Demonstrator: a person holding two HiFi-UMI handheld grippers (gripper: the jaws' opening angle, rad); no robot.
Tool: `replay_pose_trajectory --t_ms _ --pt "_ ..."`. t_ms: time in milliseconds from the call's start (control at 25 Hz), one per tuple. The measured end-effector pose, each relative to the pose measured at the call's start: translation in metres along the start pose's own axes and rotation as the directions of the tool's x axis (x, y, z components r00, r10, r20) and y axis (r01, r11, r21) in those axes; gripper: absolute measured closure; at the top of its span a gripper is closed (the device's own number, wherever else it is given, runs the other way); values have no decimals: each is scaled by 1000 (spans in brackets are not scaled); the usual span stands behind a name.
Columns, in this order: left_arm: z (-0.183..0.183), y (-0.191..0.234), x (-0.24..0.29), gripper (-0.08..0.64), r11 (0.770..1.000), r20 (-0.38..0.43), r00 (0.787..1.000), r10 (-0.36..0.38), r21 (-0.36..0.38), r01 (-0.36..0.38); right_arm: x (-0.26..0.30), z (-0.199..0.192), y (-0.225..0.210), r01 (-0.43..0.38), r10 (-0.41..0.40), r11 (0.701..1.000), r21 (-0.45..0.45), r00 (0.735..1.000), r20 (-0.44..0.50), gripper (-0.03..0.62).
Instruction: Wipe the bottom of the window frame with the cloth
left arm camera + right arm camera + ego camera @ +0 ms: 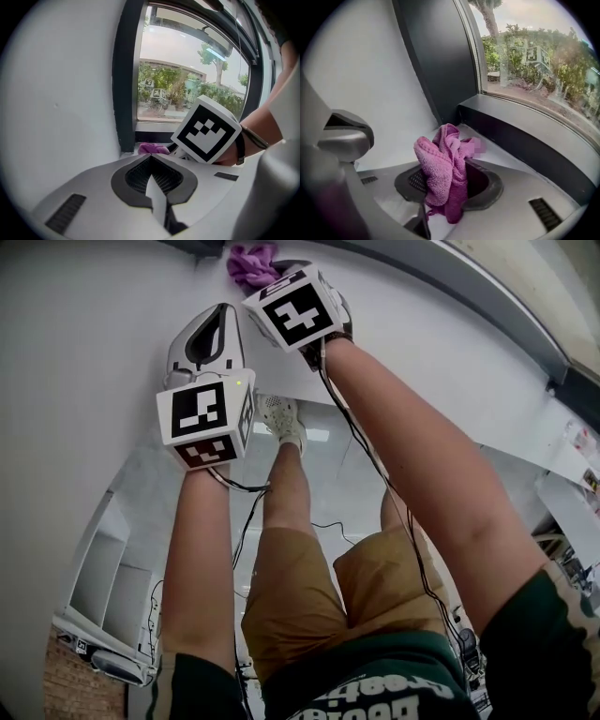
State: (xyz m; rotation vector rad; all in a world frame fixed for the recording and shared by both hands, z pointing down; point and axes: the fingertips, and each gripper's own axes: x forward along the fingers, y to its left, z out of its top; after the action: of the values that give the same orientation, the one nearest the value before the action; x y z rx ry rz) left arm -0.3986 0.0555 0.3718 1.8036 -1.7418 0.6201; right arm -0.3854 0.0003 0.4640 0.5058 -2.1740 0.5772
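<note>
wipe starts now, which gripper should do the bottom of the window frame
Right. The right gripper is shut on the purple cloth, close to the frame's bottom rail; the left gripper is shut, empty and farther back.

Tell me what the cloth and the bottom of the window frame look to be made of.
Cloth: soft pink-purple microfibre or terry, judging by its fuzzy looped pile and limp folds. Window frame: dark and smooth, with a satin finish and crisp edges. It is probably painted metal, though plastic cannot be ruled out.

We see a purple-pink cloth (442, 169), a dark grey window frame (436, 58), a white wall (356, 70) and black-and-white patterned marker cubes (204, 420).
</note>
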Motion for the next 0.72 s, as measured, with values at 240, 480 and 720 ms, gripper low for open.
replay_pose_trajectory --t_ms 240,480,720 --pt "-8 12 -6 561 1000 -9 1000 16 -16 -17 6 1 8 -11 11 1000 -20 1000 -7 425" --pt "-15 18 -12 560 999 -19 999 27 -22 -28 5 0 10 3 -3 1000 -26 1000 7 425" --pt "-23 18 -12 560 999 -39 999 29 -12 -30 4 -11 30 -41 41 999 -33 999 -5 425"
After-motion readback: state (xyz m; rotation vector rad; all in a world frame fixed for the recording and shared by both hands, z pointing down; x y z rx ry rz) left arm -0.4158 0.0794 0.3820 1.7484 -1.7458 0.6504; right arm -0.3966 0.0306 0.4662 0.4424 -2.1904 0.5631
